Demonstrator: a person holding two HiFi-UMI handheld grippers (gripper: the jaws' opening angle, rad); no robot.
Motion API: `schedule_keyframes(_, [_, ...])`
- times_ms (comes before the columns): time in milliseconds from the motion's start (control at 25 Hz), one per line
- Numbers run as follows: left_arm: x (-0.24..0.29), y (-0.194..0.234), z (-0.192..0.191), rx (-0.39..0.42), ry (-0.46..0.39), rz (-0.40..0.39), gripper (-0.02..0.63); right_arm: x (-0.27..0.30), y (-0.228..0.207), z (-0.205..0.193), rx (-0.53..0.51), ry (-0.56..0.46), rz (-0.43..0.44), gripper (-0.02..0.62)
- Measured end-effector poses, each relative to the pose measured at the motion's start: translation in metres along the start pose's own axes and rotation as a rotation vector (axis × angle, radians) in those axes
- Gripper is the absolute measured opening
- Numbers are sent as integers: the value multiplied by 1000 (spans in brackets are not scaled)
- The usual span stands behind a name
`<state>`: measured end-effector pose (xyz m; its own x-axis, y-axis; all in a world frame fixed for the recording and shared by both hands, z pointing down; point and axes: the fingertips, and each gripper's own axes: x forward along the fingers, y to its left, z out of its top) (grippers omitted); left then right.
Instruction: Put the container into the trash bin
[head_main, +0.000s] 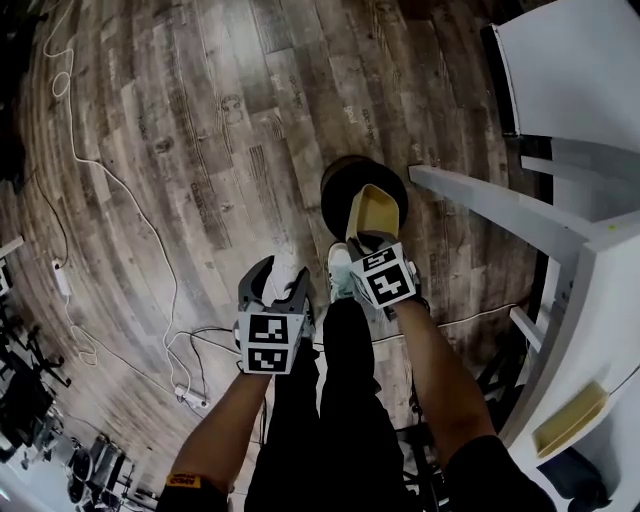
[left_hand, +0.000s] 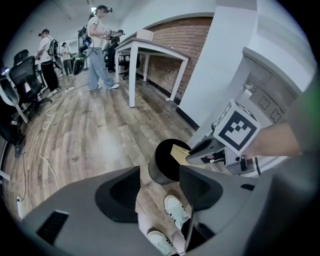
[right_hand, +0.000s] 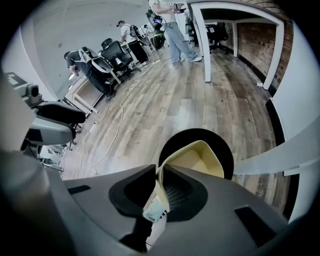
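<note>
Now your right gripper (right_hand: 159, 172) pinches the container (right_hand: 197, 160) by one wall, directly over the trash bin (right_hand: 195, 135) ahead, so release drops it in; your left gripper (left_hand: 159, 187) hangs open, empty.

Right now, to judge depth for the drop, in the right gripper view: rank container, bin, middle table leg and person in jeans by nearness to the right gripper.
1. Container, pinched in the jaws of the right gripper.
2. Bin, just below, behind the container.
3. Table leg, upper middle, across the floor.
4. Person in jeans, top, just beyond that leg.
</note>
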<state>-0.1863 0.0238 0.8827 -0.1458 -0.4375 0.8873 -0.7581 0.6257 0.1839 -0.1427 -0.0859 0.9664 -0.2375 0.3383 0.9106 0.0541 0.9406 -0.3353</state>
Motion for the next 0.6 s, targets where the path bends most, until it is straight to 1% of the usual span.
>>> schedule_keyframes(160, [5,2,10,7,1,1,250,12,-20,0,42,5,-10,65])
schedule_keyframes(240, [6,2,14,14,2,3,249,13,-24,0,68,6,-2,108])
schedule_keyframes(320, [7,2,19,21,1,2,250,10,-27,1,81,3,3,129])
schedule_keyframes(600, [0,-5,31,34,-16,3,250,-11,-29,4,101,-49,-21,132])
